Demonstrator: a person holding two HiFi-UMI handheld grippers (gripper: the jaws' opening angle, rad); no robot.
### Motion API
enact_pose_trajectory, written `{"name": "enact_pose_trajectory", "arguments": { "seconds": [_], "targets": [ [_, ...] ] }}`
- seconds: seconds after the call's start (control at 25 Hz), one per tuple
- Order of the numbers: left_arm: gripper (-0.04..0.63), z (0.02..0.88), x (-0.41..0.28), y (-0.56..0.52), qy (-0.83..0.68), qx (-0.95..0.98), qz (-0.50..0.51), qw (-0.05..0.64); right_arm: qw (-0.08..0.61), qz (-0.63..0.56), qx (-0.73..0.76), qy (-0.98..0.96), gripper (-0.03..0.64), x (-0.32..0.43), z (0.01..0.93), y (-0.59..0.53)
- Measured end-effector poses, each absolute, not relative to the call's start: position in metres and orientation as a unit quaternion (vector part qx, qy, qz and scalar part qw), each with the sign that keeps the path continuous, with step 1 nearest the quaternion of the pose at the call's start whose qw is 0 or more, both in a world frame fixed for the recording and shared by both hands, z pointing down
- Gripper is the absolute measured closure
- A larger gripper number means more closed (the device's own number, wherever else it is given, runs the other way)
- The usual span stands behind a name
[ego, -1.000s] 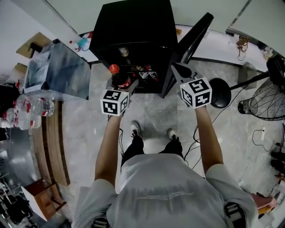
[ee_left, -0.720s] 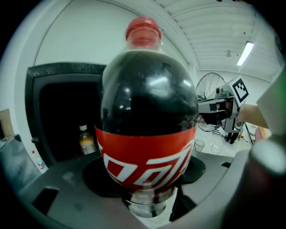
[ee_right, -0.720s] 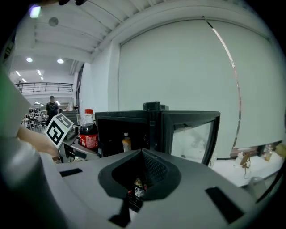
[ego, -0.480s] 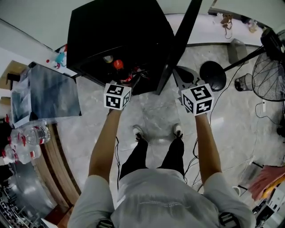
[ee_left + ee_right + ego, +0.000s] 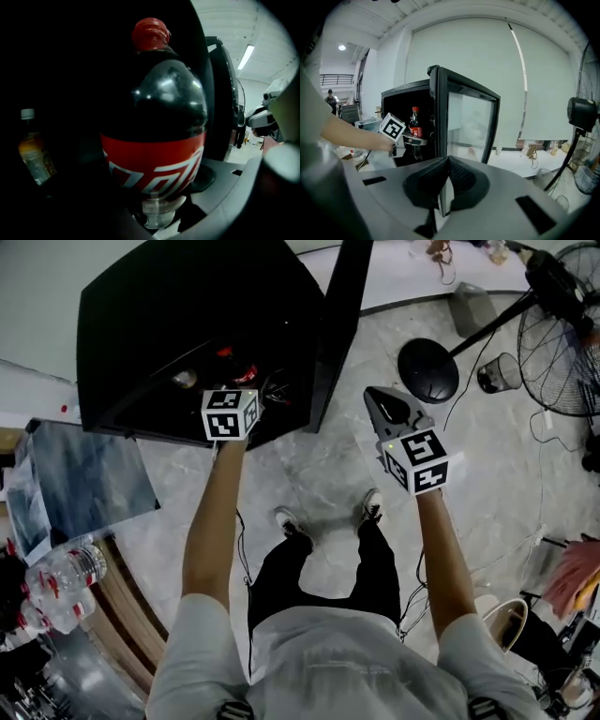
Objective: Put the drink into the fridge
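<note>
A dark cola bottle (image 5: 154, 108) with a red cap and red label fills the left gripper view, and my left gripper (image 5: 159, 220) is shut on its lower part. In the head view the left gripper (image 5: 242, 390) reaches into the open front of the black fridge (image 5: 187, 306), where a bit of the red of the bottle (image 5: 246, 371) shows. The right gripper view shows the bottle (image 5: 415, 123) upright just inside the fridge (image 5: 405, 101). My right gripper (image 5: 445, 183) is shut and empty, out in front of the glass door (image 5: 468, 122).
An orange drink bottle (image 5: 33, 154) with a white cap stands deeper in the fridge, to the left. The open door (image 5: 339, 324) juts out between my two grippers. A fan (image 5: 562, 306) on a round base (image 5: 428, 369) stands at the right. Water bottles (image 5: 56, 577) lie at the left.
The left gripper has carried the cola bottle forward from in front of the fridge into its opening. The right gripper has stayed shut beside the door.
</note>
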State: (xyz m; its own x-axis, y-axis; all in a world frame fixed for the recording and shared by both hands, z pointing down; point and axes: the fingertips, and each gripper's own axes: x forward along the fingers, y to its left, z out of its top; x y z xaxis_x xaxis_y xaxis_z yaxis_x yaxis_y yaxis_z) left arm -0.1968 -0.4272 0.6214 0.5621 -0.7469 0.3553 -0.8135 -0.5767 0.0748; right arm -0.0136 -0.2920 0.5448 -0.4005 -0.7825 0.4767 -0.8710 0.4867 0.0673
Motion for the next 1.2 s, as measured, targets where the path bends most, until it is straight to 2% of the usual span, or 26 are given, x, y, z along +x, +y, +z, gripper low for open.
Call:
{"name": "enact_pose_trajectory", "arguments": {
  "seconds": [0.16, 0.52, 1.2],
  "targets": [
    [0.287, 0.639, -0.181, -0.460, -0.438, 0.882, 0.143, 0.100, 0.244, 0.090, 0.503, -0.824, 0.615, 0.000, 0.556, -0.285],
    [0.287, 0.658, -0.168, -0.510, -0.411, 0.900, 0.130, 0.070, 0.218, 0.110, 0.562, -0.790, 0.616, 0.013, 0.593, -0.288],
    [0.287, 0.657, -0.161, -0.512, -0.367, 0.925, 0.094, 0.033, 0.189, 0.108, 0.583, -0.783, 0.615, -0.003, 0.596, -0.302]
  ]
}}
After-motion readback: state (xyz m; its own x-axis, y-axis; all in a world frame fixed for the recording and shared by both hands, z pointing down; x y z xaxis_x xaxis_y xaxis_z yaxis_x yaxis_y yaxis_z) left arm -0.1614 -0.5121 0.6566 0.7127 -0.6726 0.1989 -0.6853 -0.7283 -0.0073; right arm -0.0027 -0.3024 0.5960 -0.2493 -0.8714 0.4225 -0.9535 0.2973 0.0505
